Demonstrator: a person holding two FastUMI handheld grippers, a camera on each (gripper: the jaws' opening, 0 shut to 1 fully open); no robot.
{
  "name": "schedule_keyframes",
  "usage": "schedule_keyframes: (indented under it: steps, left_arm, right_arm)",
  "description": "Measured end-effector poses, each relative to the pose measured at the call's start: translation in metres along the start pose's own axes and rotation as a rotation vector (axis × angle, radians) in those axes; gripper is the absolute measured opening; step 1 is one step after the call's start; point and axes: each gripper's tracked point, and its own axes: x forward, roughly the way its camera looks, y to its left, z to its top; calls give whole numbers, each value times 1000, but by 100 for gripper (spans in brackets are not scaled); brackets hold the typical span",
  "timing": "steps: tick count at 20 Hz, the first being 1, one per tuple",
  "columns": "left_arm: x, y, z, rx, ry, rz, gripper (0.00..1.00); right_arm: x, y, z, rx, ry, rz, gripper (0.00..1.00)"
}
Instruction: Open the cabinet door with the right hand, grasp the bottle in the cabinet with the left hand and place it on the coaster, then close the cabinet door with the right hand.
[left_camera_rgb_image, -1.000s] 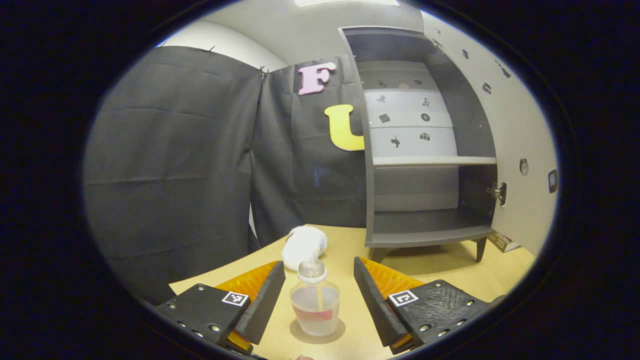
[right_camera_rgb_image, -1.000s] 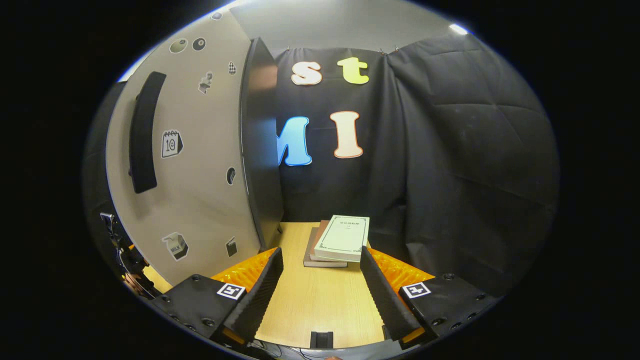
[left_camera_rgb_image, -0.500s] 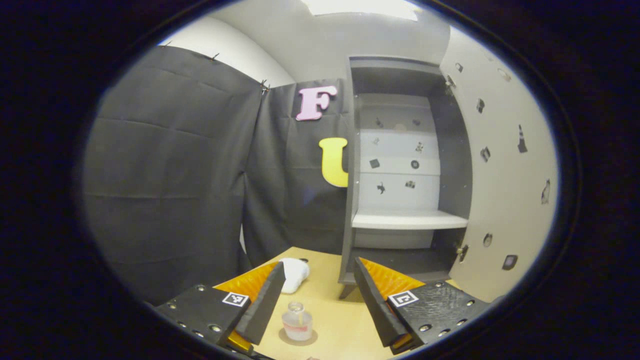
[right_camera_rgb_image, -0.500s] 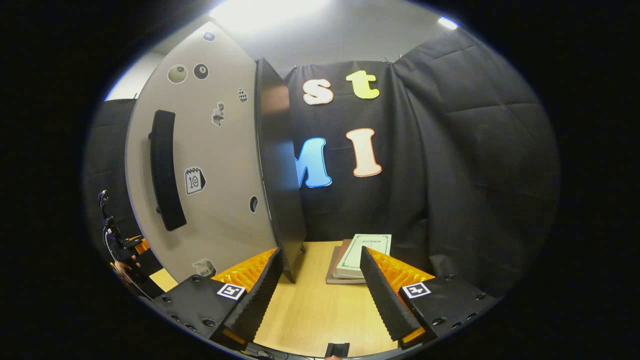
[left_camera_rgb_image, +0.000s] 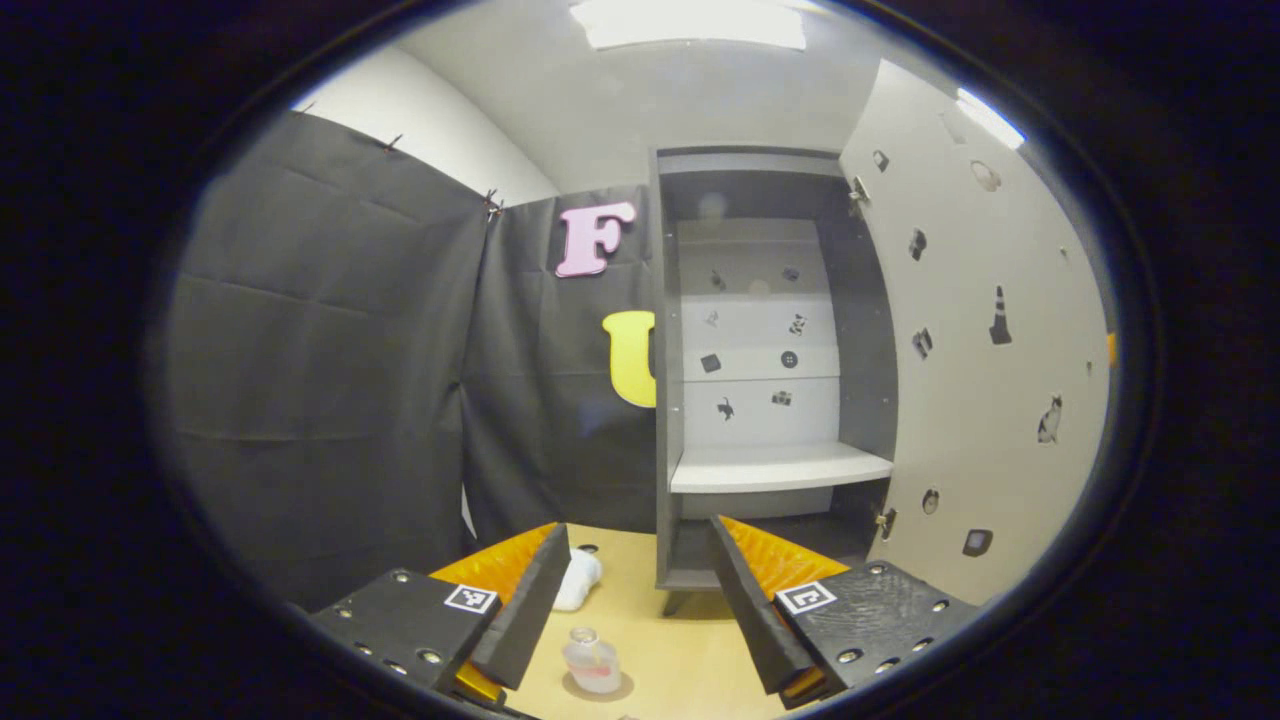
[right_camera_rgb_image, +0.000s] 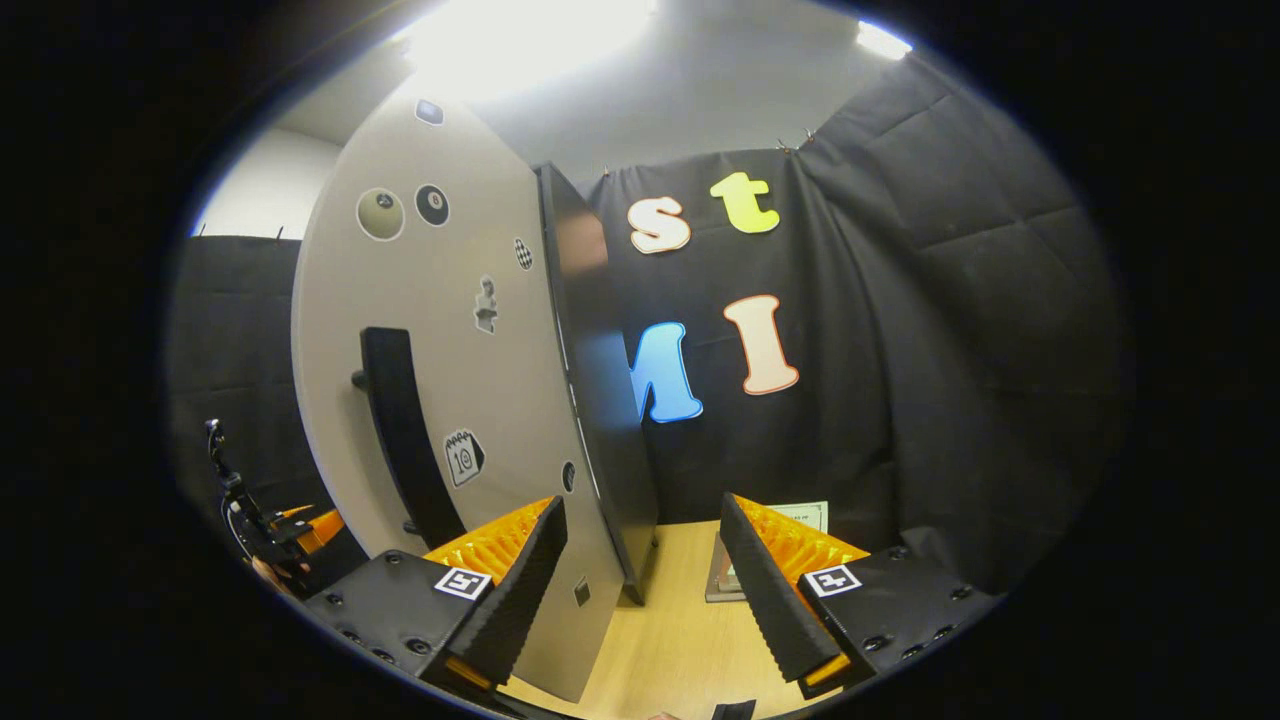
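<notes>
A small clear bottle (left_camera_rgb_image: 592, 664) with a red band stands upright on a round coaster (left_camera_rgb_image: 598, 688) on the wooden table, low between the fingers of my left gripper (left_camera_rgb_image: 637, 545). That gripper is open, holds nothing and hangs well back from the bottle. Behind it the grey cabinet (left_camera_rgb_image: 668, 400) stands open with bare shelves, its pale door (left_camera_rgb_image: 985, 400) swung out to the right. In the right gripper view the same door (right_camera_rgb_image: 450, 330) with its long black handle (right_camera_rgb_image: 402, 440) is close on the left. My right gripper (right_camera_rgb_image: 640, 520) is open, and the door's lower edge passes between its fingers.
A white crumpled object (left_camera_rgb_image: 580, 578) lies on the table (left_camera_rgb_image: 680, 660) left of the cabinet's foot. A stack of books (right_camera_rgb_image: 790, 515) rests by the black wall, half hidden behind my right finger. The other gripper (right_camera_rgb_image: 285, 535) and a hand show at far left.
My left gripper has drawn back and up from the bottle, which stays on the coaster and looks smaller. My right gripper has moved toward the door, whose edge now lies between its fingers.
</notes>
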Motion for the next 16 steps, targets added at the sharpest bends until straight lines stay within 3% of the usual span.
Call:
schedule_keyframes:
  steps: [5,6,8,12,13,14,16]
  left_arm:
    - [15,8,-5,22,9,-63,84]
    - [17,12,-5,20,11,-62,84]
    - [18,17,-6,5,12,-70,86]
    - [26,29,-14,-14,27,-78,86]
    - [27,33,-16,-13,28,-75,87]
    - [27,36,-18,-17,26,-74,84]
    - [27,38,-22,-37,30,-82,84]
  right_arm:
    - [6,20,8,-45,-23,-28,98]
    - [8,26,6,-52,-17,-27,92]
    - [11,31,6,-73,-16,-34,98]
    - [11,36,9,-107,-24,-69,97]
    - [11,37,7,-111,-20,-74,90]
    - [11,39,8,-115,-18,-78,97]
    - [11,44,7,-123,-16,-83,97]
